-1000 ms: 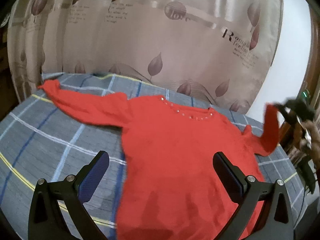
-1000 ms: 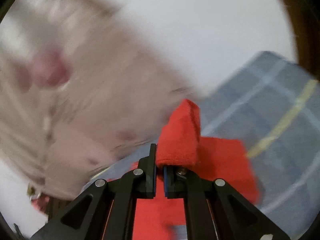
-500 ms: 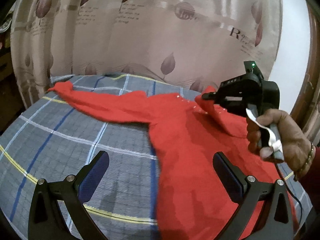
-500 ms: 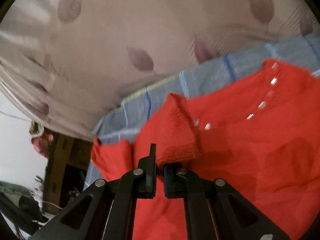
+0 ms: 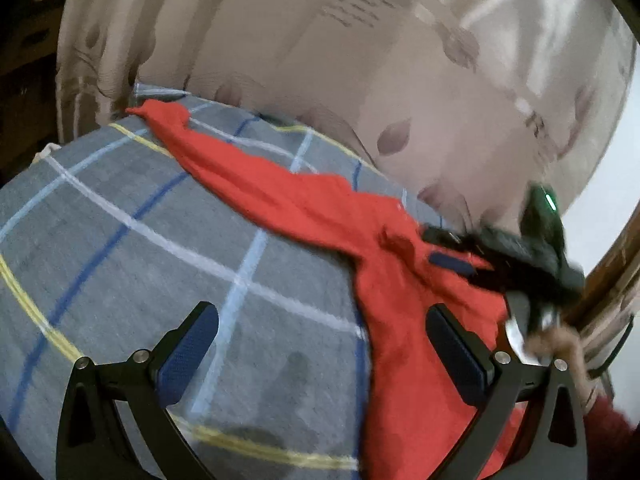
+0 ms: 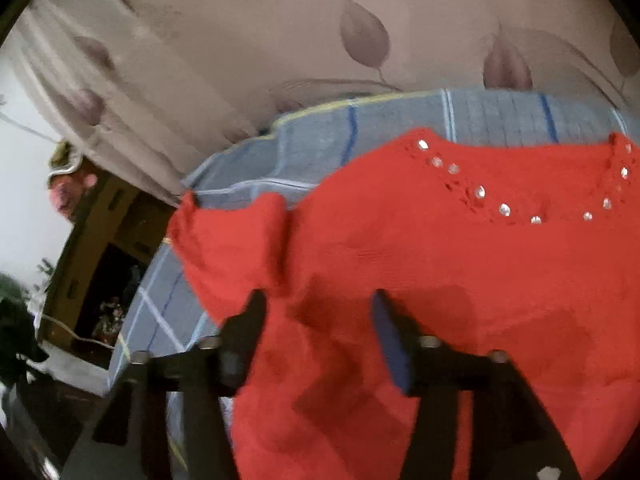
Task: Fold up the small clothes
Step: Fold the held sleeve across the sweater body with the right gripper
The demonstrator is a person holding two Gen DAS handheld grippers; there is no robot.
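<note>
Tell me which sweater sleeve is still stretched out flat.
The sleeve reaching toward the curtain-side corner of the bed, left of the left gripper. The other lies folded across the chest under the right gripper.

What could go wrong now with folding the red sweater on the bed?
1. The right tool is open over the red sweater, and the folded-in sleeve looks bunched, so the fold may come out uneven.
2. The other sleeve reaches the far edge of the checked bedcover by the curtain; it might slip off.
3. The open left tool hovers partly over bare cover, so it might pinch that instead.
</note>
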